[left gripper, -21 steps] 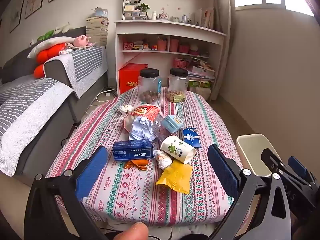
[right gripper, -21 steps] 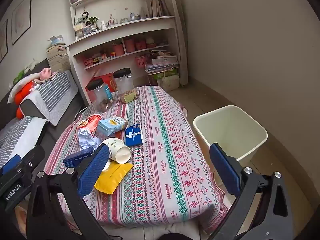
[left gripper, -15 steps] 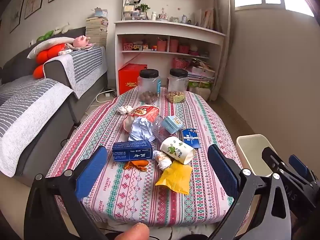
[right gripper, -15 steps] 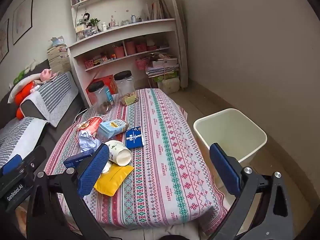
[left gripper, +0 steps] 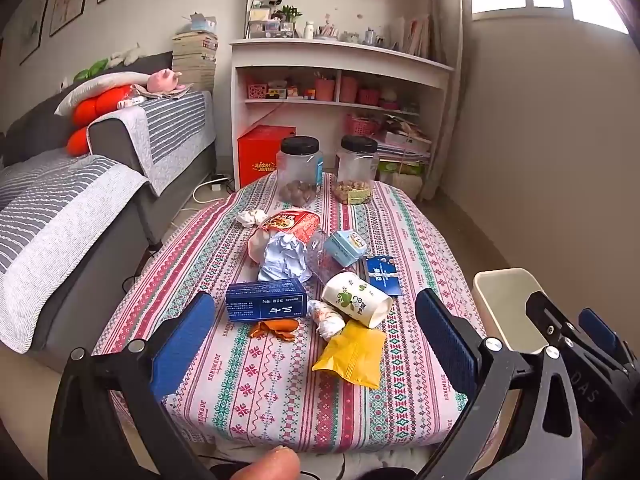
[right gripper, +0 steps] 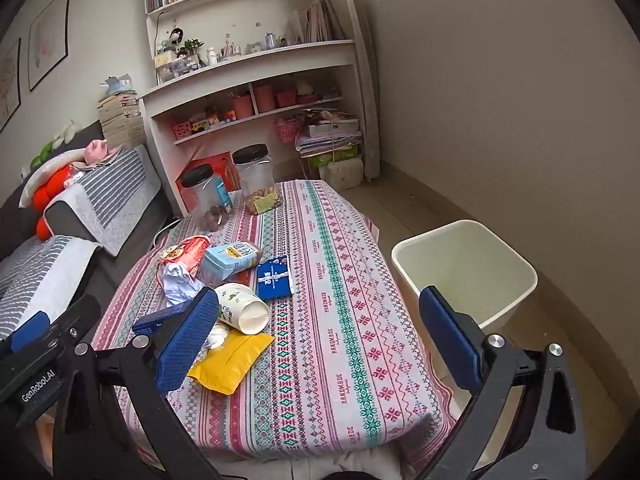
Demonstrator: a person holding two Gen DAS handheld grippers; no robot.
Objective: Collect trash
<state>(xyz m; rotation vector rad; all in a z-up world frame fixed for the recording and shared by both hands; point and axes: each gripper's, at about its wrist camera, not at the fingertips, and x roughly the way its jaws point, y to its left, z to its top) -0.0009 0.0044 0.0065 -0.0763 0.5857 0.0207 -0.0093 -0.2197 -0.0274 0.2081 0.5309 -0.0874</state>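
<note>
Table (left gripper: 420,240) trash (left gripper: 352,356) beyond gripper (left gripper: 316,344) (open)

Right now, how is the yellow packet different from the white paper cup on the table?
The yellow packet is flat and plain yellow; the white paper cup is round, with green patterns. The packet lies flat near the table's front edge; the cup lies tipped on its side just behind it, its open mouth facing the packet. Both sit untouched on the striped tablecloth, with neither claw holding anything.

Paper cup (left gripper: 356,298) on its side touches yellow packet (left gripper: 351,353) on tablecloth.
</note>
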